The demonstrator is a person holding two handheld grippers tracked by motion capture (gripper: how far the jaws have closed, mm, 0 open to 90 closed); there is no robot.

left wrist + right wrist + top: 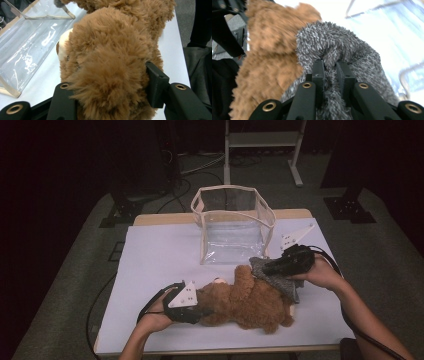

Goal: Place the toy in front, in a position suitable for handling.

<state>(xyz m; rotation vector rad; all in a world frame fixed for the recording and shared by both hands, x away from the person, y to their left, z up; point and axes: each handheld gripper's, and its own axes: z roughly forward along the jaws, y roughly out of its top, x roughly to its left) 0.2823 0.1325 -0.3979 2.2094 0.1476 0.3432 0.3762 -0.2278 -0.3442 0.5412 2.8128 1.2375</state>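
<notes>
- My left gripper (200, 311) clamps the teddy bear's (250, 302) head, its jaws pressing into the fur from both sides.
- The bear lies on the white table (150, 265), near its front edge.
- My right gripper (264, 268) pinches a grey fuzzy cloth (275, 279) draped on the bear.
- A clear bag (232, 227) stands open just behind, close to the cloth.

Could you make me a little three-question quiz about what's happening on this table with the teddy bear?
1. True or false: the right gripper is pinching the grey fuzzy cloth.
2. What does the left gripper have between its jaws?
A. the clear bag
B. the teddy bear
C. a cable
3. Where does the clear bag stand relative to the teddy bear in the high view?

Key:
1. True.
2. B.
3. Behind the bear, farther from the person, upright and open at the top.
</notes>
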